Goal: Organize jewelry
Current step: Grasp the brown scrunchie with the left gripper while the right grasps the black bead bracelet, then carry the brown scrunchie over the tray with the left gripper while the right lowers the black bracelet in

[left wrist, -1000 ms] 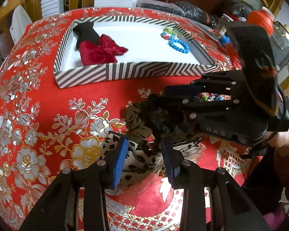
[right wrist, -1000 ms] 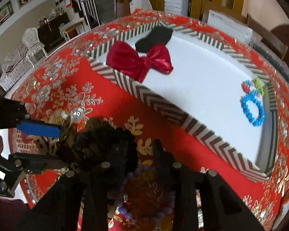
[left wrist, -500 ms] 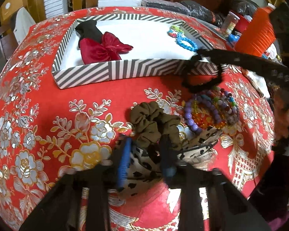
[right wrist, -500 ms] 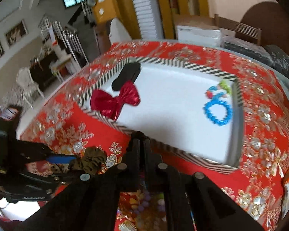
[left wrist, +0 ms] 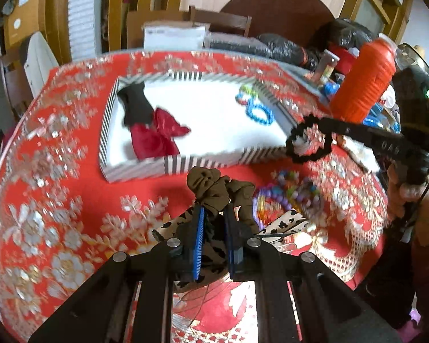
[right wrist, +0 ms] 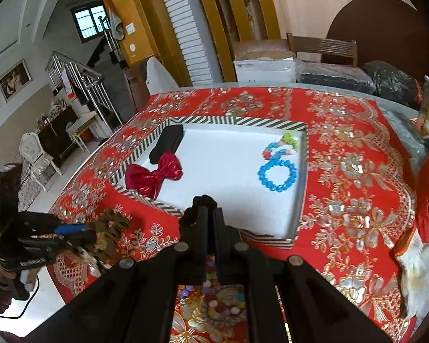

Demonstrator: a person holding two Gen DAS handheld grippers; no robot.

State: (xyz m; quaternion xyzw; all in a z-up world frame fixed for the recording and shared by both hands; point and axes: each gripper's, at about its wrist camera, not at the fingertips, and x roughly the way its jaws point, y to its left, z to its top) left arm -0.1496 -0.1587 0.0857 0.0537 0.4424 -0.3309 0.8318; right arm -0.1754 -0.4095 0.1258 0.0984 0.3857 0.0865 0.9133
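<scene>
My left gripper (left wrist: 214, 223) is shut on a brown scrunchie (left wrist: 214, 188) and holds it above the red cloth; it shows at the left in the right wrist view (right wrist: 111, 228). My right gripper (right wrist: 210, 214) is shut on a black spiral hair tie (left wrist: 309, 143), held near the front right corner of the striped white box (left wrist: 186, 164). In the box (right wrist: 271, 235) lie a red bow (right wrist: 154, 174), a black band (right wrist: 168, 143) and blue bead bracelets (right wrist: 277, 173). A heap of coloured bead bracelets (left wrist: 289, 197) lies on the cloth.
A leopard-print cloth piece (left wrist: 289, 223) lies under the left gripper. An orange thread cone (left wrist: 363, 85), bottles and black bags crowd the table's far right. A white glove (right wrist: 420, 274) lies at the right. Chairs and a white carton (right wrist: 264, 67) stand behind the table.
My left gripper closed on the brown scrunchie and lifted it. My right gripper closed on the black hair tie and rose toward the box's front right corner.
</scene>
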